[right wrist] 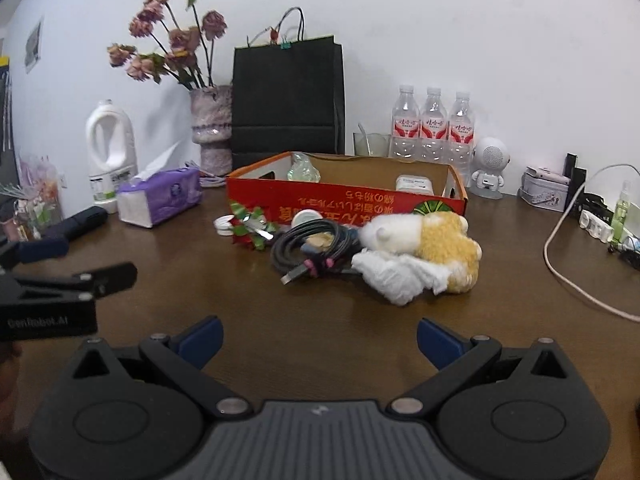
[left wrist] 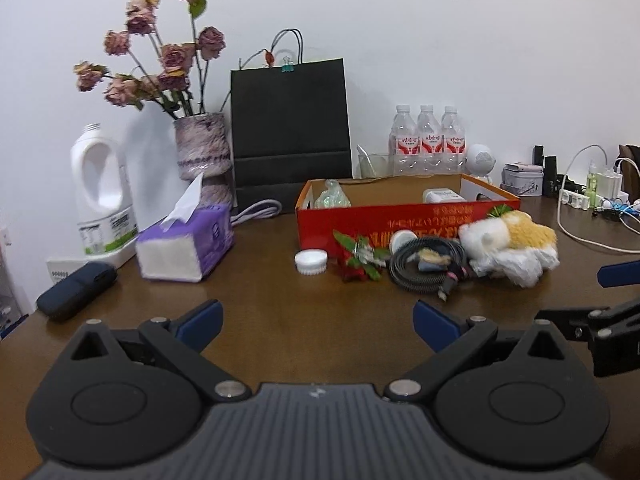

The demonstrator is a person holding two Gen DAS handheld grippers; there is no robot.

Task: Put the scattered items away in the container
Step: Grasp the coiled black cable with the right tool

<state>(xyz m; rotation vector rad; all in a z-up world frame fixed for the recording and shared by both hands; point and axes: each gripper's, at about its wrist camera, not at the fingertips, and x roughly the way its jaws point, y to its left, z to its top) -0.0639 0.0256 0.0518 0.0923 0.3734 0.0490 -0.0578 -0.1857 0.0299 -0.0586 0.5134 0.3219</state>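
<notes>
So it's a dark brown wooden tabletop [left wrist: 280,280] pushed up against a plain white wall [left wrist: 440,40], and it's pretty cluttered. The red cardboard box with an open top [left wrist: 400,216] sits around 12 o'clock from both grippers, already holding a crinkly clear plastic bag [left wrist: 332,196] at its left end and a small white rectangular container [left wrist: 442,195] toward the right. Right in front of the box, touching its red wall or just beside it, is the loose stuff: a white ribbed bottle cap [left wrist: 311,261], a red and green foil bow thing [left wrist: 358,258], a coiled black cable [left wrist: 424,268] and a white and yellow plush toy [left wrist: 508,240] lying on a crumpled white tissue [right wrist: 396,276]. From the left gripper [left wrist: 318,322] that pile is about 1 o'clock; from the right gripper [right wrist: 320,340] it's more like 12. Both grippers have their blue-padded fingers spread wide apart with nothing between them, hovering over bare wood. Along the wall: a white plastic jug [left wrist: 102,196] at 10 o'clock, a purple tissue pack [left wrist: 186,244], a fuzzy pinkish vase of dried roses [left wrist: 204,148], a black paper shopping bag [left wrist: 290,132] directly behind the box, three clear water bottles with red labels [left wrist: 430,140], and a little white robot-shaped figure [right wrist: 490,164]. Over at 2 o'clock there's a white charging cable [right wrist: 560,248] snaking across the wood.
</notes>
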